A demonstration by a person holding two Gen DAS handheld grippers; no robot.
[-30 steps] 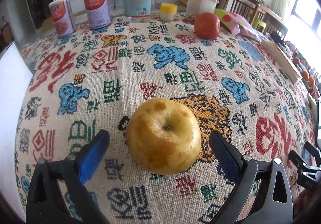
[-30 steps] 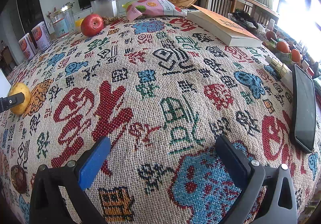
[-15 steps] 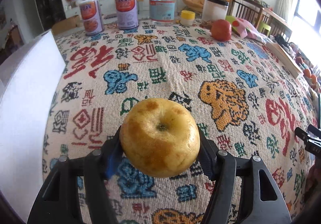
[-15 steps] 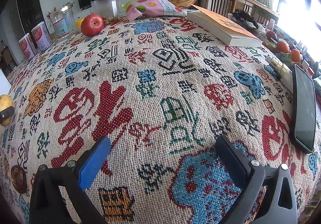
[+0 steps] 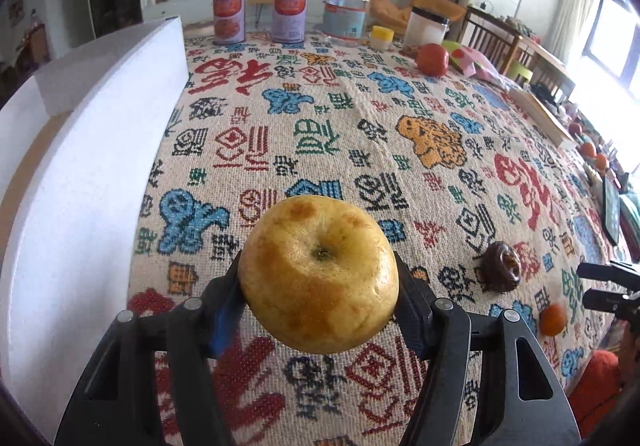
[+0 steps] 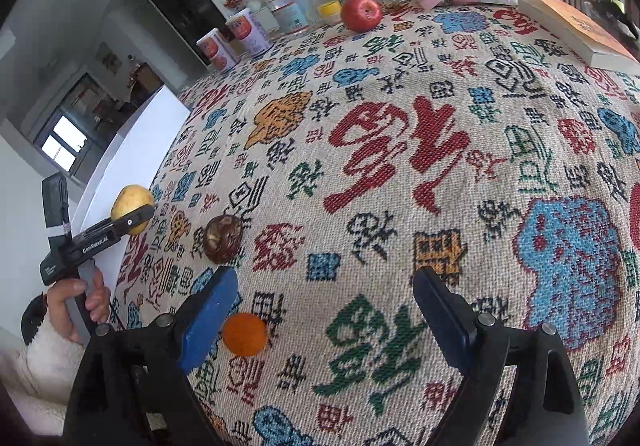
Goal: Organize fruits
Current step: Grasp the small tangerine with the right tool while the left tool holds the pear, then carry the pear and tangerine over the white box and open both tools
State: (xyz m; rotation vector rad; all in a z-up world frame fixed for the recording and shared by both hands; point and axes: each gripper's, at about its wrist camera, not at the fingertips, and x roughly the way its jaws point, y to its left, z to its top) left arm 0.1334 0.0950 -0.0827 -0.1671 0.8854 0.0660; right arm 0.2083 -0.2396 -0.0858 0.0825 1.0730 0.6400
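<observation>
While the left hand-held gripper (image 5: 320,306) clenches the round yellow russeted apple (image 5: 319,273) above the patterned woven counter (image 5: 360,134), beside a white foam box (image 5: 80,174), the right hand-held gripper (image 6: 324,310), jaws just narrowing, stands released with a small orange tangerine (image 6: 244,334) just inside its blue left pad.

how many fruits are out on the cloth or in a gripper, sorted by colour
yellow: 1, the yellow apple clamped in the left gripper
red: 1, the red apple near the jars
orange: 1, the small orange beside the right gripper, whose jaws have just been closing with nothing between them
dark brown: 1, the mangosteen-like fruit
total: 4
</observation>
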